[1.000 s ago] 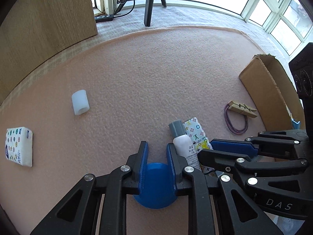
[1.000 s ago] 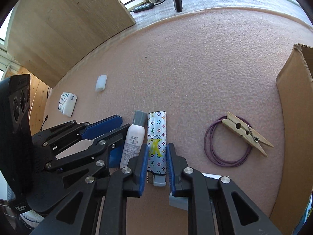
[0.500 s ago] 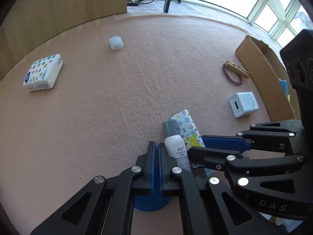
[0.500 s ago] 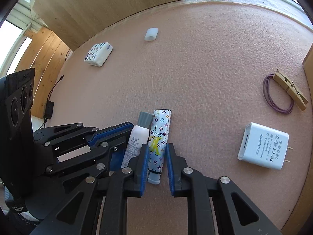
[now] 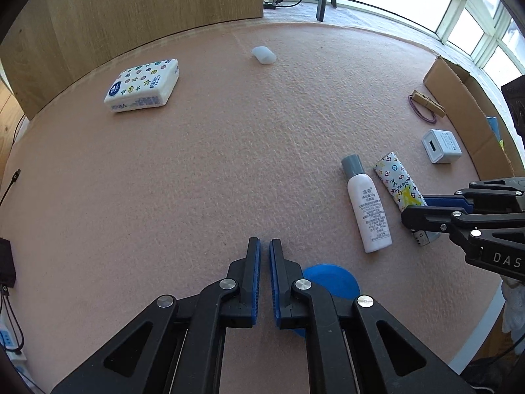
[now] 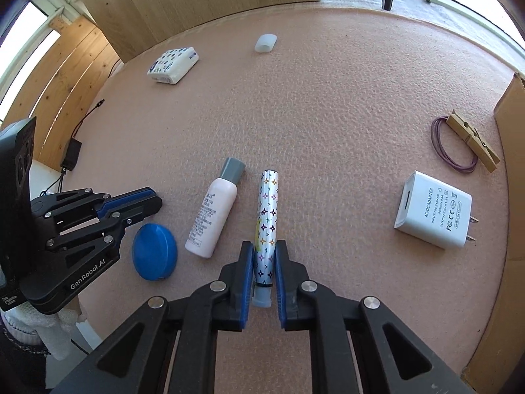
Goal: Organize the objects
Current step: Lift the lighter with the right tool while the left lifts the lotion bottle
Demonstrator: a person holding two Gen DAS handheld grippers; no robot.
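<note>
My right gripper (image 6: 264, 256) is shut on a patterned white tube (image 6: 267, 216), held edge-up just above the pink mat; the tube also shows in the left wrist view (image 5: 398, 190). A white bottle with a grey cap (image 6: 215, 210) lies left of the tube, also seen in the left wrist view (image 5: 366, 210). A blue round lid (image 6: 154, 251) lies on the mat left of the bottle. My left gripper (image 5: 265, 246) is shut and empty, with the blue lid (image 5: 331, 282) just to its right. The left gripper also shows in the right wrist view (image 6: 151, 202).
A tissue pack (image 5: 142, 85) and a small white cap (image 5: 263, 55) lie far back. A white power adapter (image 6: 433, 213), a wooden clothespin (image 6: 474, 141) on a purple band (image 6: 443, 151), and a cardboard box (image 5: 466, 98) are at the right. A wooden panel (image 5: 131, 16) stands behind.
My left gripper let go of the blue lid, closed empty and pulled up and to the left. My right gripper lifted with the patterned tube, turning it on edge.
</note>
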